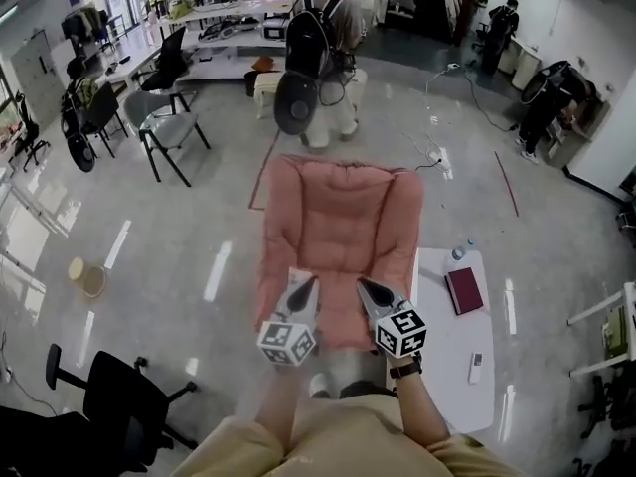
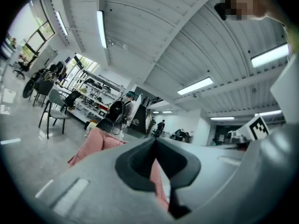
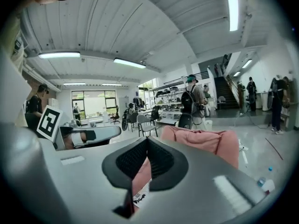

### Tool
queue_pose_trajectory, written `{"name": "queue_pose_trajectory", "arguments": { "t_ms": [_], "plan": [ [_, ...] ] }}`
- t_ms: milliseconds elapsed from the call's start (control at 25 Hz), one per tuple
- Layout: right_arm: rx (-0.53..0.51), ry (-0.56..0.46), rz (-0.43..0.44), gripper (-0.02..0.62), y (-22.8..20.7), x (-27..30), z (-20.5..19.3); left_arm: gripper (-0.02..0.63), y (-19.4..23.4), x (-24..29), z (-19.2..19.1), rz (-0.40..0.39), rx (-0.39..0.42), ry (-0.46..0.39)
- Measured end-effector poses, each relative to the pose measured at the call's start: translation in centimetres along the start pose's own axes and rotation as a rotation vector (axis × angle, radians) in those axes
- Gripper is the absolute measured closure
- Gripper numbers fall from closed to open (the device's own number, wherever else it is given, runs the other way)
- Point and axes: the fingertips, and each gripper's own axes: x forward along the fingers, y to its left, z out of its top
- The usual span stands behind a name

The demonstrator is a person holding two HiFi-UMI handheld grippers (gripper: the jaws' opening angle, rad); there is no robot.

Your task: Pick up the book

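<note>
The left gripper (image 1: 306,288) and right gripper (image 1: 373,291) are both clenched shut on nothing, side by side over a pink lounge chair (image 1: 338,212). Their cubes bear black-and-white square markers. The dark red book (image 1: 464,290) lies on the white table (image 1: 437,366) to the right, well apart from both.

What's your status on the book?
Left gripper and right gripper shut, empty, above pink lounge chair. Book untouched on white table right of chair. Nothing covering it.
</note>
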Motion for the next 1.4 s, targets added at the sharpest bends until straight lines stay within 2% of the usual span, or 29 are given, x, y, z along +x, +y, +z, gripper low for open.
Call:
{"name": "queue_pose_trajectory", "arguments": {
  "t_ms": [120, 280, 400, 560, 720, 800, 920, 960, 1000, 1040, 1160, 1400],
  "plan": [
    [-0.072, 0.053, 0.093, 0.591, 1.0, 3.5, -0.1, 0.606, 3.6, -0.4, -1.4, 0.067, -0.042, 0.026],
    [-0.029, 0.128, 0.168, 0.591, 0.7, 6.9, -3.3, 0.606, 7.1, -1.3, -5.3, 0.156, -0.098, 0.076],
    [-0.027, 0.201, 0.257, 0.589, 1.0, 10.3, -5.6, 0.606, 9.8, -1.9, -7.4, 0.242, -0.143, 0.105],
    [-0.016, 0.307, 0.347, 0.590, 0.8, 16.4, -8.8, 0.605, 13.7, -2.0, -10.4, 0.275, -0.283, 0.148],
    [-0.034, 0.410, 0.399, 0.589, 0.3, 21.7, -12.8, 0.604, 17.6, -4.0, -14.6, 0.386, -0.319, 0.221],
    [-0.010, 0.439, 0.418, 0.535, -0.4, 23.6, -14.5, 0.604, 18.9, -5.0, -16.9, 0.450, -0.342, 0.253],
    [0.009, 0.503, 0.448, 0.503, -1.5, 25.4, -17.6, 0.603, 19.9, -6.8, -20.8, 0.551, -0.398, 0.305],
    [0.017, 0.524, 0.461, 0.503, -1.8, 26.1, -18.7, 0.583, 20.2, -7.1, -22.0, 0.578, -0.416, 0.322],
    [0.033, 0.545, 0.476, 0.503, -2.2, 26.8, -20.1, 0.526, 20.5, -7.4, -23.3, 0.598, -0.436, 0.340],
    [0.054, 0.569, 0.491, 0.500, -2.4, 27.5, -21.5, 0.502, 21.0, -7.5, -24.6, 0.613, -0.456, 0.356],
    [0.098, 0.649, 0.537, 0.463, -2.7, 29.5, -26.0, 0.482, 22.8, -8.0, -28.2, 0.653, -0.506, 0.402],
    [0.009, 0.771, 0.658, 0.379, -3.5, 31.3, -32.5, 0.423, 24.4, -8.7, -35.9, 0.726, -0.606, 0.478]
  ]
}}
